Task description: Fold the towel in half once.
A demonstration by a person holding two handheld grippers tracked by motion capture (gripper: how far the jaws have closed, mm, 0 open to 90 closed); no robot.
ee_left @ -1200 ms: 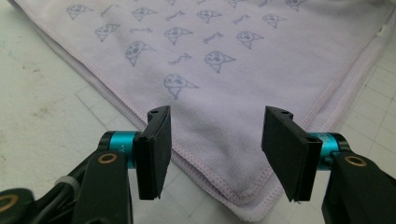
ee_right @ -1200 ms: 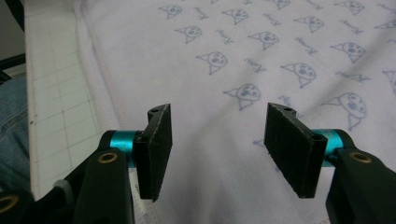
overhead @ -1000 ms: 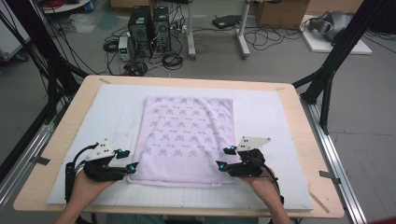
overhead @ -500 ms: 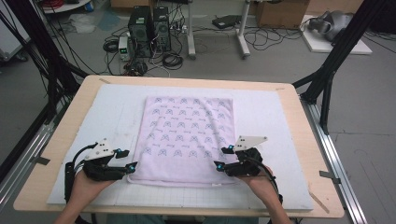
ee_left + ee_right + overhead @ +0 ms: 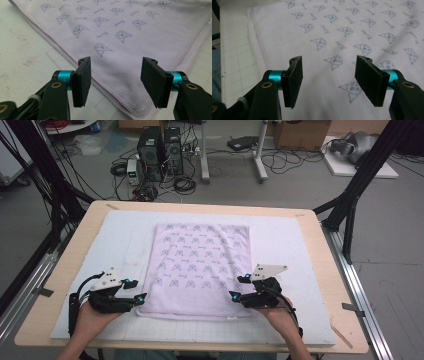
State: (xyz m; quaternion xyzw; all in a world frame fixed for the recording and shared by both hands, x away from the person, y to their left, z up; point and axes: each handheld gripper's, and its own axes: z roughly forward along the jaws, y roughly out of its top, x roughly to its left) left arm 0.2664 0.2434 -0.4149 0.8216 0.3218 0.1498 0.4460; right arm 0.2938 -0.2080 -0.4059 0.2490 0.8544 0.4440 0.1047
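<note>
Folding looks to be the step in hand: the pale lilac terry towel with small printed grey cartoon faces (image 5: 200,267) lies flat on the white gridded foam mat (image 5: 295,245) that covers the light wooden desk (image 5: 330,270), and both tongs sit at its near corners. Left tongs (image 5: 141,296) are released, black pads (image 5: 82,80) standing apart over the stitched near-left hem, cloth under the gap but not pinched. Right tongs (image 5: 232,294) likewise released, nothing clamped; right gripper view puts them over printed cloth inside the near-right corner. Judgement: lower each pair until one pad slides under the hem, bite both corners evenly and at matching depth, else the fold line skews. Hard to make out: whether the towel is one layer or already doubled; the high view is too coarse, and the extreme corner tip sits below the frame edge in both gripper views.
</note>
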